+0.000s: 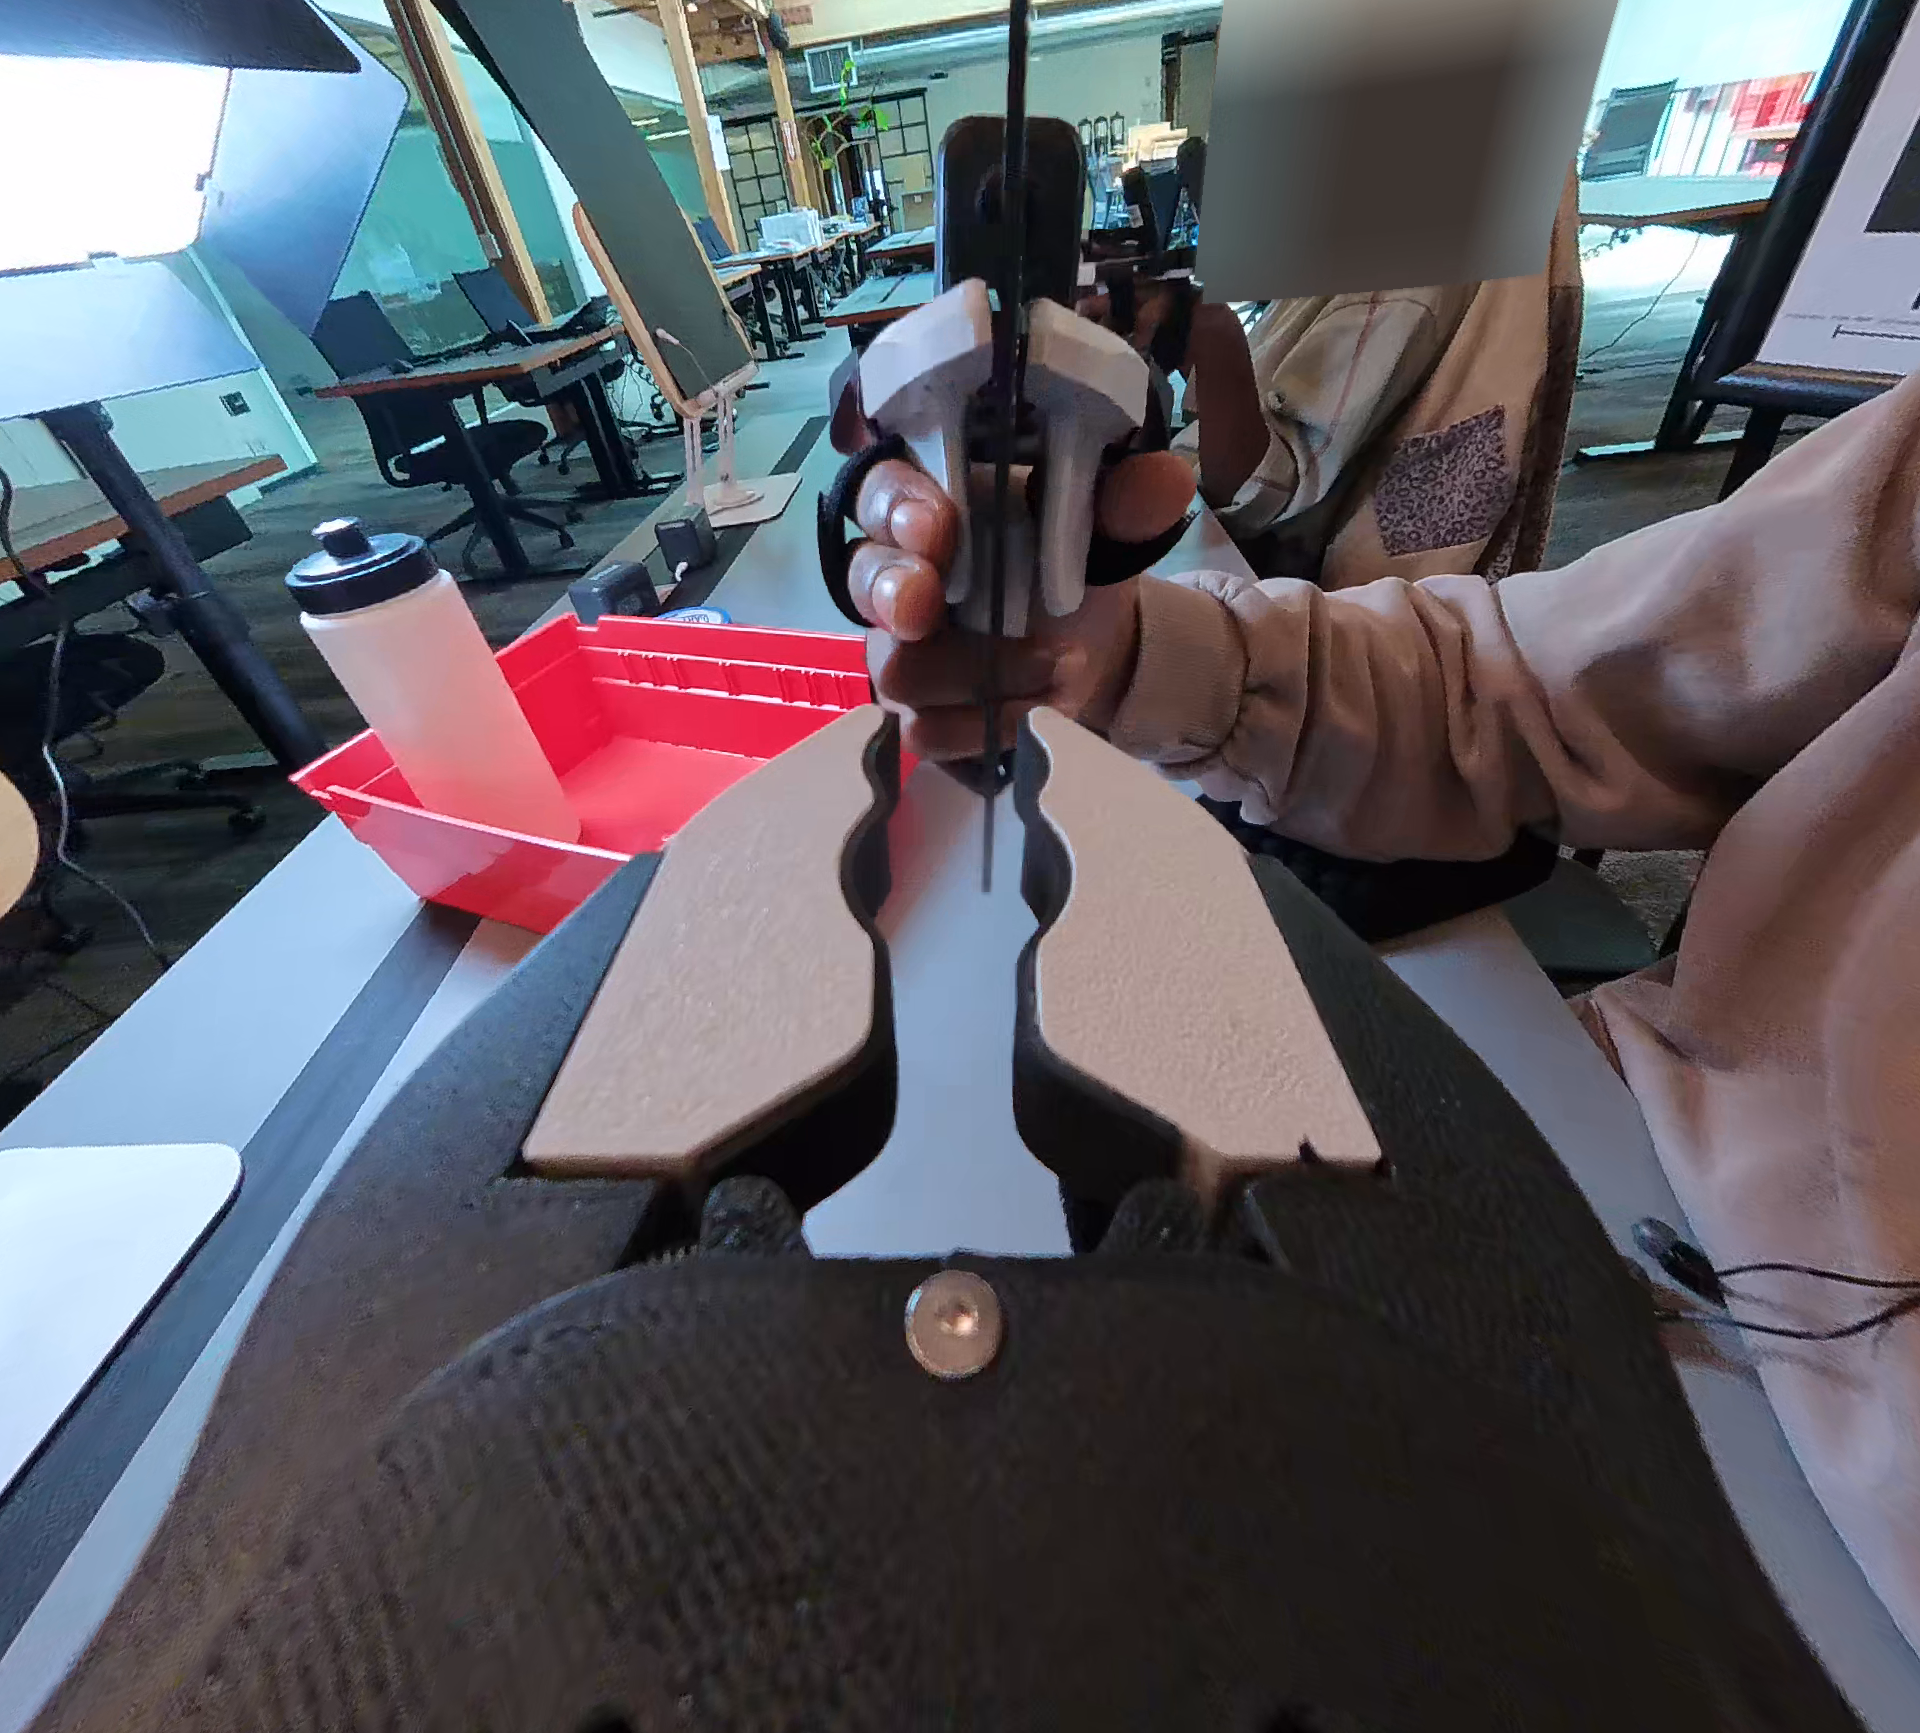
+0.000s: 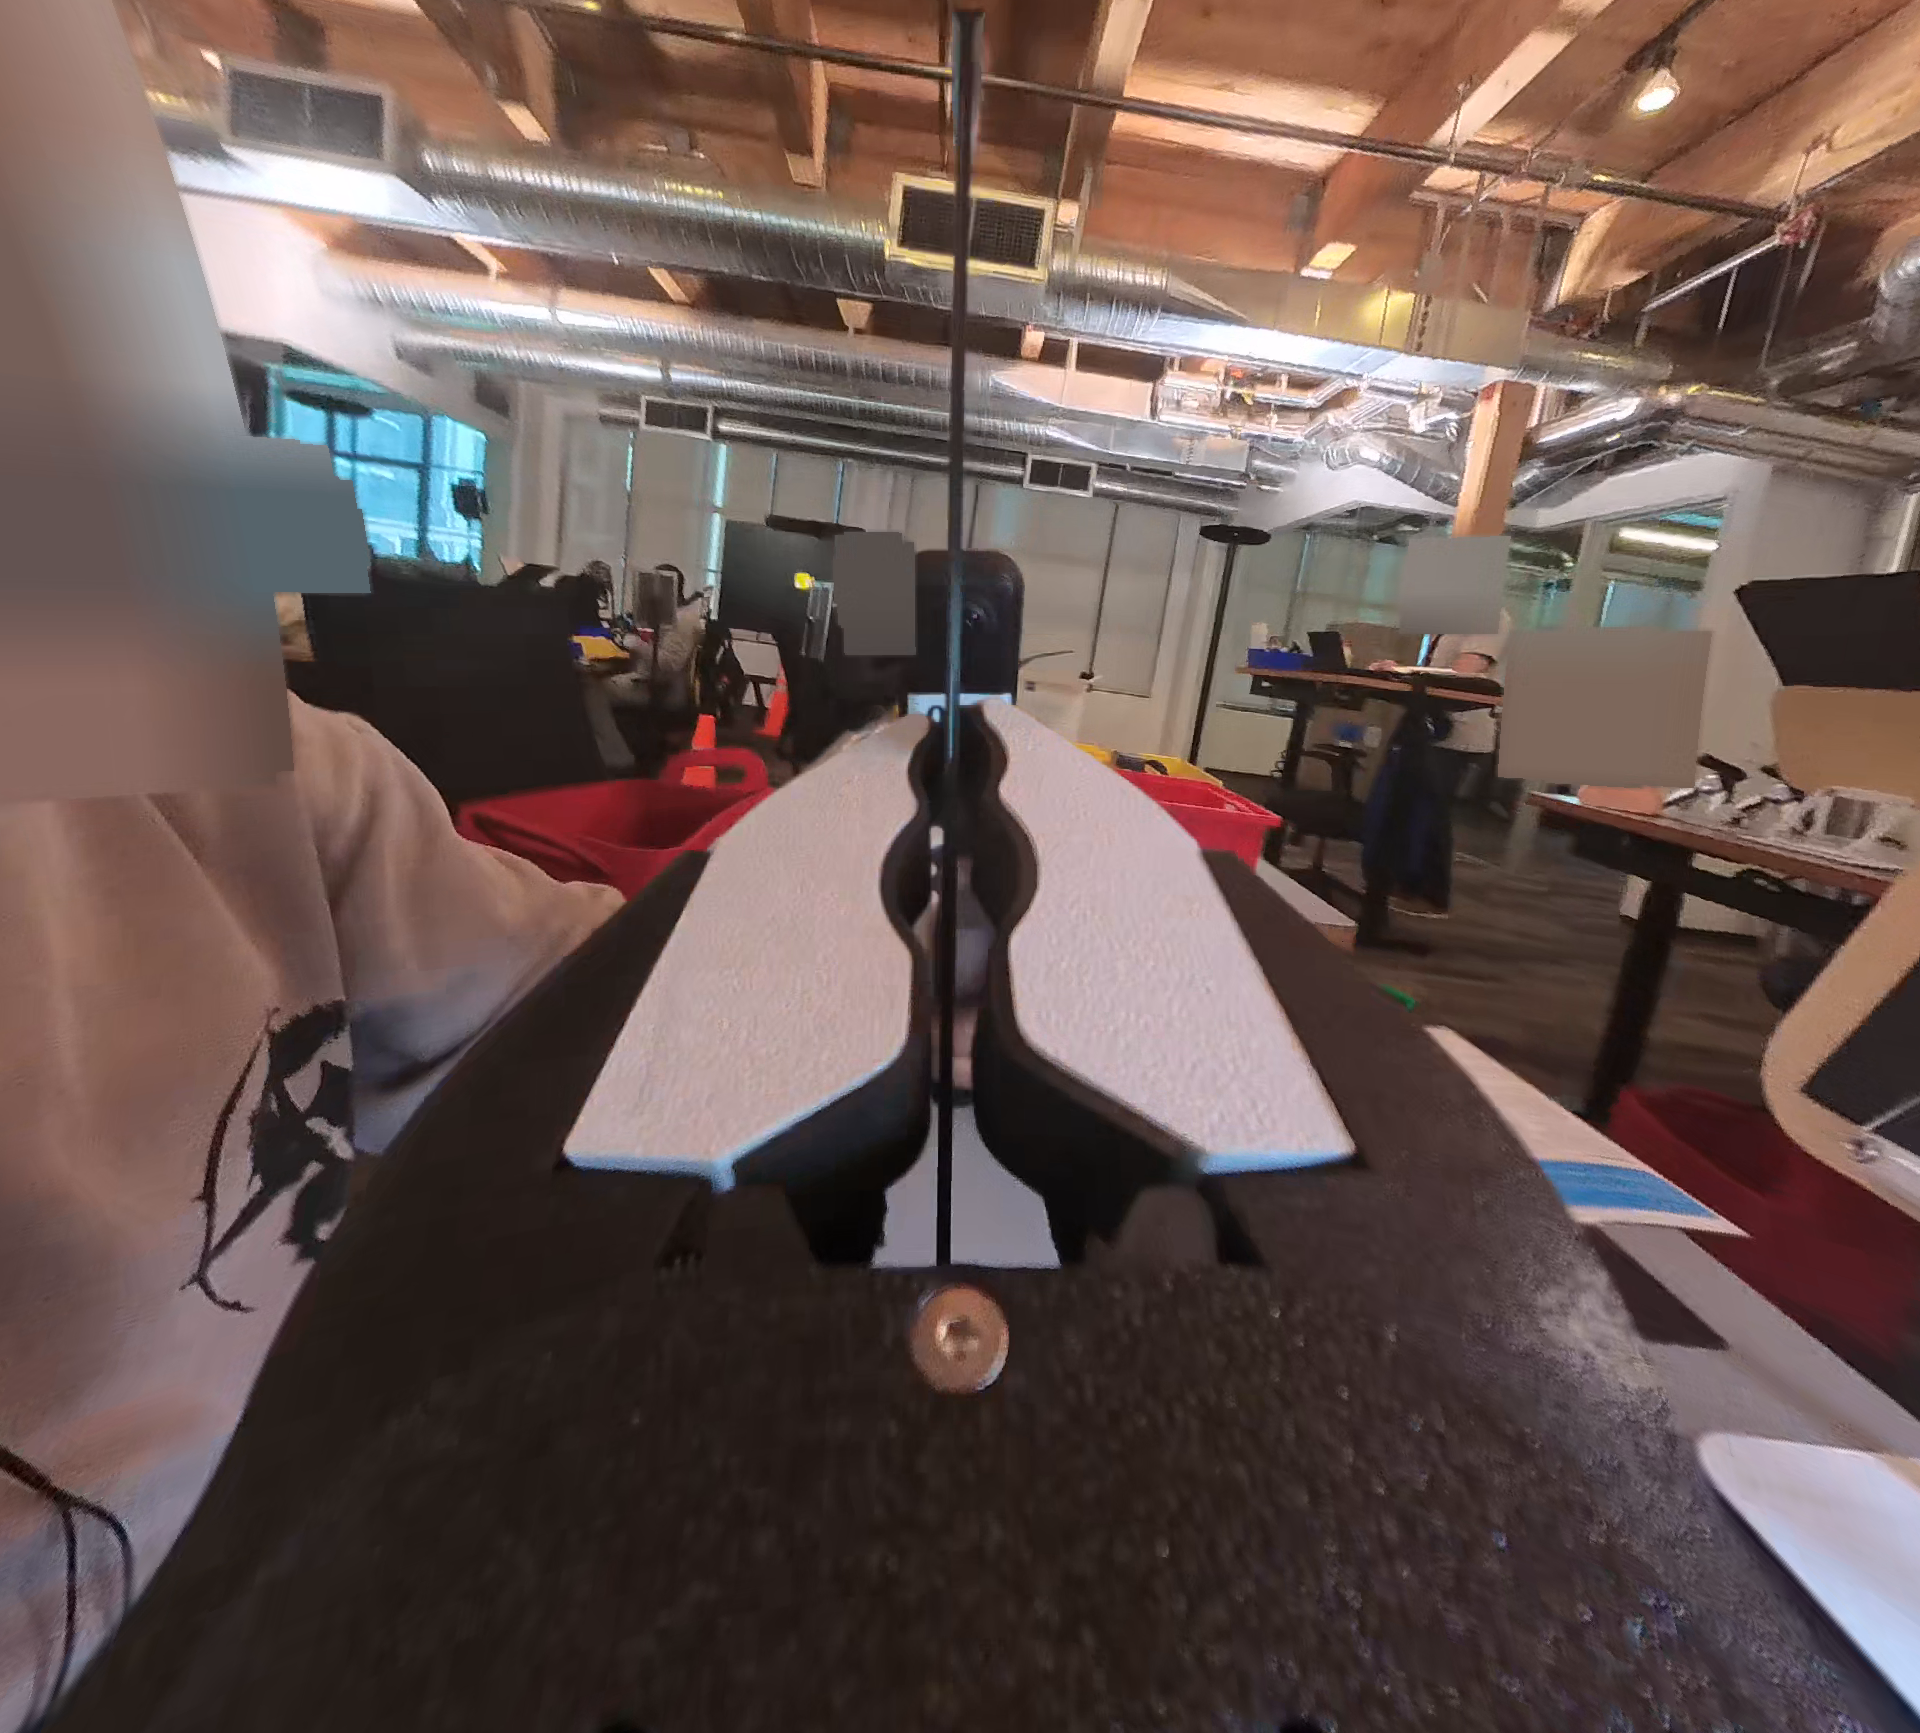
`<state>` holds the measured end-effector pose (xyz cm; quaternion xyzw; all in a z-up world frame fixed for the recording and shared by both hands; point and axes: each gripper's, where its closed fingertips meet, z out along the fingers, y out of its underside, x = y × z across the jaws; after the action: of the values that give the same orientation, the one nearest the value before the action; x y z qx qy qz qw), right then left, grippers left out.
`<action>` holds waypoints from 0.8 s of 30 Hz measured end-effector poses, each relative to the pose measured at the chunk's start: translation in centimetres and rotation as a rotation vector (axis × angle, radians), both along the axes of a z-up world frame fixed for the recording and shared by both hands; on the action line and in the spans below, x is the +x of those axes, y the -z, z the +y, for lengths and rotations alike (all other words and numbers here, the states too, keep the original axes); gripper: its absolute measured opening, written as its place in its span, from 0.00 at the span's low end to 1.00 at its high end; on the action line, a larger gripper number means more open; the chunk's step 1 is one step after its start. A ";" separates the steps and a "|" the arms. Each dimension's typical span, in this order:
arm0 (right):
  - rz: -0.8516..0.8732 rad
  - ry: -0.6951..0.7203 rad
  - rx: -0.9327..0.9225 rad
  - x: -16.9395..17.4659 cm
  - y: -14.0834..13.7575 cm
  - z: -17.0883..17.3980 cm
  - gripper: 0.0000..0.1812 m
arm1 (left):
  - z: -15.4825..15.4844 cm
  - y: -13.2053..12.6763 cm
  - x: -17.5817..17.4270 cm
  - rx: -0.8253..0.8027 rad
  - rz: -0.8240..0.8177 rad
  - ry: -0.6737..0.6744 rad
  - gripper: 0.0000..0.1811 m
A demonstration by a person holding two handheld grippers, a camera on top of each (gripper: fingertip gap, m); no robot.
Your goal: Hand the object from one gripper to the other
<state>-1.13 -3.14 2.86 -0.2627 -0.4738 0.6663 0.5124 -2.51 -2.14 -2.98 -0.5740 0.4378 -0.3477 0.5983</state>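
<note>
Right gripper (image 2: 951,727) is clenched on thin black rod (image 2: 961,333); left gripper (image 1: 951,738) stands released around its lower end, probably not touching.

Bright daylight, glaring softbox (image 1: 94,156) at left, edges fisheye-warped, slight blur.

open office: desks (image 1: 488,374), ducts (image 2: 665,229)

Two grippers (image 1: 954,748), one thin black rod (image 1: 1013,125), one red bin (image 1: 623,748), one white bottle (image 1: 436,675)
</note>
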 end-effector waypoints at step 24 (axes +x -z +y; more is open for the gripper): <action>-0.308 0.377 0.291 2.9 0.5 4.3 0.21 | 0.9 6.1 0.1 -0.226 0.290 0.009 0.01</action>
<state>1.75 1.16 2.40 -0.3679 -0.5796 0.4363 0.5817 -2.44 -1.29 -9.03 -0.6800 0.4801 -0.3108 0.4588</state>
